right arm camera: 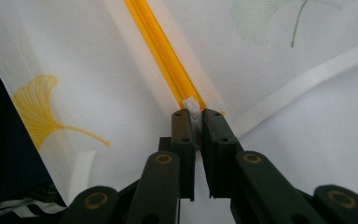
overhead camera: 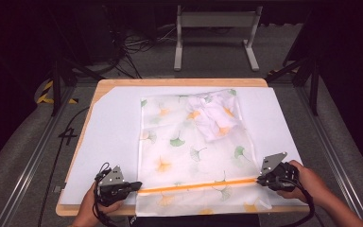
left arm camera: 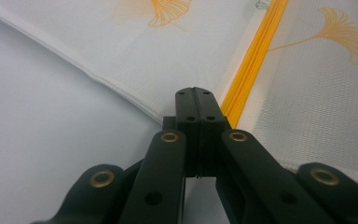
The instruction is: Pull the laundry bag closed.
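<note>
A white mesh bag [overhead camera: 194, 151] printed with ginkgo leaves lies flat on the table, with a white printed garment [overhead camera: 215, 116] bunched inside near its far right corner. An orange zipper [overhead camera: 198, 185] runs across the bag's near end. My left gripper [overhead camera: 138, 186] is shut on the bag's left edge beside the zipper's end; in the left gripper view its jaws [left arm camera: 194, 91] meet right next to the zipper [left arm camera: 256, 60]. My right gripper [overhead camera: 260, 179] is at the zipper's right end. Its jaws [right arm camera: 194, 114] are shut on the white zipper pull [right arm camera: 192, 106].
A white sheet [overhead camera: 113, 132] covers the wooden table [overhead camera: 179, 82], and the bag's near end hangs slightly over the front edge. A grey metal stand [overhead camera: 215, 28] and cables [overhead camera: 132, 47] sit on the floor behind. Dark frame rails flank the table.
</note>
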`<control>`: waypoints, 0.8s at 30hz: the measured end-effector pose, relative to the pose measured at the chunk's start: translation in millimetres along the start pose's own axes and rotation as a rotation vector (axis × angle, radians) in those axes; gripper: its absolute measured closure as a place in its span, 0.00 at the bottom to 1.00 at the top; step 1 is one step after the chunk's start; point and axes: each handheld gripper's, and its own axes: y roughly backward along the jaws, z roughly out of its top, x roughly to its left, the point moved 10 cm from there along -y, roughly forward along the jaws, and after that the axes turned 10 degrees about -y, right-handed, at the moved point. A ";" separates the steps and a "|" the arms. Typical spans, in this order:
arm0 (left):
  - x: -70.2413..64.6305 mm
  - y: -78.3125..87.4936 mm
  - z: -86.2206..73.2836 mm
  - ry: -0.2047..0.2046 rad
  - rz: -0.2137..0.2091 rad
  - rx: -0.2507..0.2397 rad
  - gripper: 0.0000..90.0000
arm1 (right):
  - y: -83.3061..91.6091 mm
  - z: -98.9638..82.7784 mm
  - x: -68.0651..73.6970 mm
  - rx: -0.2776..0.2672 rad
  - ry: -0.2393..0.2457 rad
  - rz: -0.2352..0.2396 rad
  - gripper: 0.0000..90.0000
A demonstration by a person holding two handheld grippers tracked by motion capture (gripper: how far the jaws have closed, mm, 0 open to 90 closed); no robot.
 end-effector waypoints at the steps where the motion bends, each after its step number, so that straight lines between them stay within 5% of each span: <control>1: 0.4 0.4 0.1 -0.013 0.008 0.009 1.00 | 0.8 0.2 -0.3 -0.007 -0.002 0.004 0.92; 5: -1.3 0.5 1.1 -0.034 0.045 0.026 1.00 | 3.2 0.6 -3.8 -0.044 -0.016 -0.010 0.88; 16: 0.0 2.6 3.7 -0.044 0.062 0.025 0.93 | 9.9 9.9 -8.5 -0.131 -0.046 -0.031 0.86; 24: 8.8 10.1 7.2 -0.080 0.140 0.048 0.86 | 14.1 19.0 -14.5 -0.217 -0.077 -0.051 0.81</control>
